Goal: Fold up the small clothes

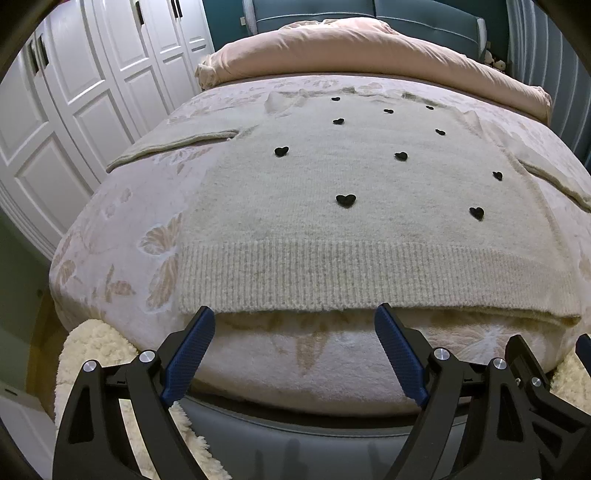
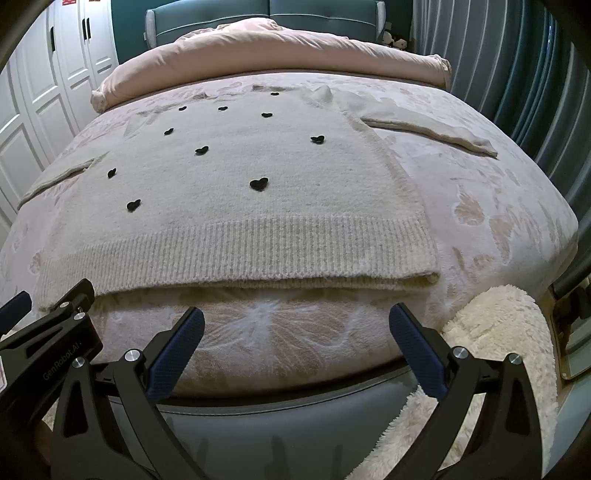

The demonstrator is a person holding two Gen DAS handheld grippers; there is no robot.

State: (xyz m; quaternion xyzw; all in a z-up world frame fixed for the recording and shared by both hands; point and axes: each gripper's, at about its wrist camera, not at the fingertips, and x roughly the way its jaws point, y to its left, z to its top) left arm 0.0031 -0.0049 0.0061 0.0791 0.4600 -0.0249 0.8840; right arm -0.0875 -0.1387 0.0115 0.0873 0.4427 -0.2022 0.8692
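While both my hands tilt steeply down toward the foot of the bed (image 1: 122, 236), my left gripper (image 1: 294, 318) fills the bottom of the left wrist view with its blue fingers (image 1: 192, 354) spread wide and nothing between them. Their tips sit just at the ribbed hem of the sweater (image 1: 332, 177), the left tip right by the hem's lower left corner, though I cannot tell whether either tip touches the knit.

In the right wrist view my right gripper (image 2: 296, 314) occupies the bottom centre, its blue fingers (image 2: 417, 354) also fully apart and empty, poised a little short of the hem, over the patterned blanket (image 2: 480, 206). The black frame of my left gripper pokes in at the lower left edge of that view.

The sweater, cream with small black hearts (image 2: 258, 183) scattered over it, lies flat and face up in the middle of both views, hem toward me, sleeves stretched out to the left and right sides. A rolled pink duvet (image 1: 369, 48) lies across the top of the frame beyond it, in front of a teal headboard (image 2: 266, 14). White wardrobe doors (image 1: 92, 74) line the upper left, a fluffy cream rug (image 2: 498, 332) shows at the lower right of the right view
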